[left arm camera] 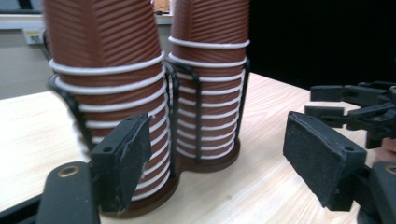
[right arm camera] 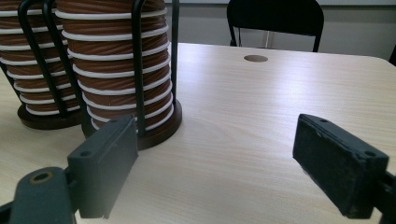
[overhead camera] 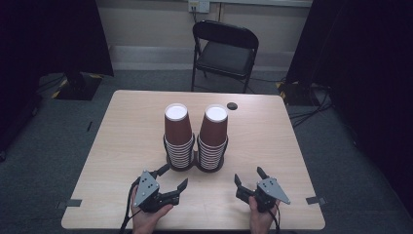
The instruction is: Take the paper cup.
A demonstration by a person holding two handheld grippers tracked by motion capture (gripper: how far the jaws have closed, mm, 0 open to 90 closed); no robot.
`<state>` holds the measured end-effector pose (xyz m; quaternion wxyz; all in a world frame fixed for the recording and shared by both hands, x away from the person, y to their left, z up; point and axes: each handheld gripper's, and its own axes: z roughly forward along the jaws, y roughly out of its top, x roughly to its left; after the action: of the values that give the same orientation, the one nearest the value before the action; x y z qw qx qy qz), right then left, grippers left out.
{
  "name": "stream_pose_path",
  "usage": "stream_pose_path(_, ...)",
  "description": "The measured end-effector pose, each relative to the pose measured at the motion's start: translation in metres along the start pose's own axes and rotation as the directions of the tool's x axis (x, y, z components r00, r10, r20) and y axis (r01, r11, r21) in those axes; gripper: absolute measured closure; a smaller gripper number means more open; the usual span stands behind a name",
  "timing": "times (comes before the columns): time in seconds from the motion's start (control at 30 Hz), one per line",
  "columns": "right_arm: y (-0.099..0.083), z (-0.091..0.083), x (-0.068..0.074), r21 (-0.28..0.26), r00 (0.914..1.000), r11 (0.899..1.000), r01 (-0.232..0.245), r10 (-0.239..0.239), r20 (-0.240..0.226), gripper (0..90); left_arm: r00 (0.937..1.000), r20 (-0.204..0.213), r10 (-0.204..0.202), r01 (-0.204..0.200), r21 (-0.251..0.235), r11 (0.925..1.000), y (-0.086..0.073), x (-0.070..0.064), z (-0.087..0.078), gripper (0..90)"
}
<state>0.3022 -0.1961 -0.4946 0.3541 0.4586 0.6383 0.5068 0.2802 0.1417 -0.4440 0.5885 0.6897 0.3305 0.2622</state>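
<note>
while both tools are held low at the near edge of the table [overhead camera: 122, 126], the left gripper [overhead camera: 173, 178] is seen with its jaws spread wide and nothing between them, just in front of the cup holder [overhead camera: 195, 163]. the right gripper [overhead camera: 250, 176], likewise spread and empty, is held near the holder's right front. two stacks of brown cups [overhead camera: 176, 127] are kept upright in the holder at the table's middle. beyond the holder, a black chair [overhead camera: 225, 51] is placed behind the table.
</note>
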Motion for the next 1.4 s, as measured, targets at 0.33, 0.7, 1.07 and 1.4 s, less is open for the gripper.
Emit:
stream_pose_path(0.33,0.000,0.000,0.000,-0.006,1.0000,1.000,-0.002,0.002,-0.001,13.0,0.9984,0.052,0.024,-0.024,-0.002,0.9997,0.015,-0.004,0.012,26.2)
stream_pose_path(0.7,0.000,-0.001,0.000,-0.007,1.0000,1.000,-0.004,0.004,-0.004,13.3,0.9916,0.120,0.047,-0.048,0.007,0.9988,0.033,-0.011,0.024,18.8)
stream_pose_path(1.07,0.000,-0.001,-0.001,-0.010,1.0000,1.000,-0.005,0.005,-0.008,13.9,0.9864,0.144,0.080,-0.079,-0.011,0.9968,0.058,-0.010,0.038,23.9)
stream_pose_path(1.4,0.000,-0.001,-0.001,-0.011,0.9999,1.000,-0.008,0.007,-0.007,13.9,0.9885,0.137,0.064,-0.062,-0.017,0.9979,0.078,-0.003,0.054,22.6)
